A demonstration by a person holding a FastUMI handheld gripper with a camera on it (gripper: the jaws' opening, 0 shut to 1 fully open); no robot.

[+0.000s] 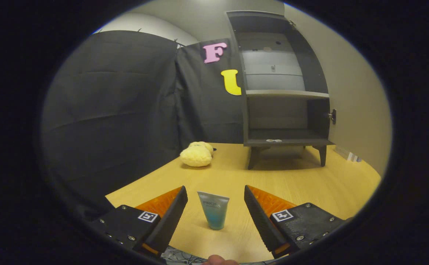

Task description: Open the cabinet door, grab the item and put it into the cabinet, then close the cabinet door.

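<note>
**Gripper view: claw spread wide around a small tube, cabinet open beyond**

Gripper view has the claw (216, 204) with its two fingers (170, 217) held well apart, gripping nothing. Between them stands a small blue-green tube (213, 210), cap end down on the wooden tabletop (310, 184), its flat crimped end uppermost. Bare wood shows on each side of the tube, so neither finger touches it; it sits slightly nearer the left finger than the right. At the very base of the claw, behind the tube, a bit of a person's hand (220, 261) peeks in, though too little of it shows to say more.

Beyond the tube and off to its left, farther across the tabletop, lies a yellow plush toy (197, 154), resting close to the black cloth wall (119, 110). Beyond the tube and to its right stands the dark cabinet (284, 92) on short legs at the far end of the table. Its door (323, 77) is swung open to the right, with a metal handle (333, 116) on its edge. Inside, a pale shelf (287, 94) divides an upper bay from a lower one. Something small and pale (274, 140) lies at the front lip of the lower bay, perhaps a sticker or tag; it is too small to tell.
</note>
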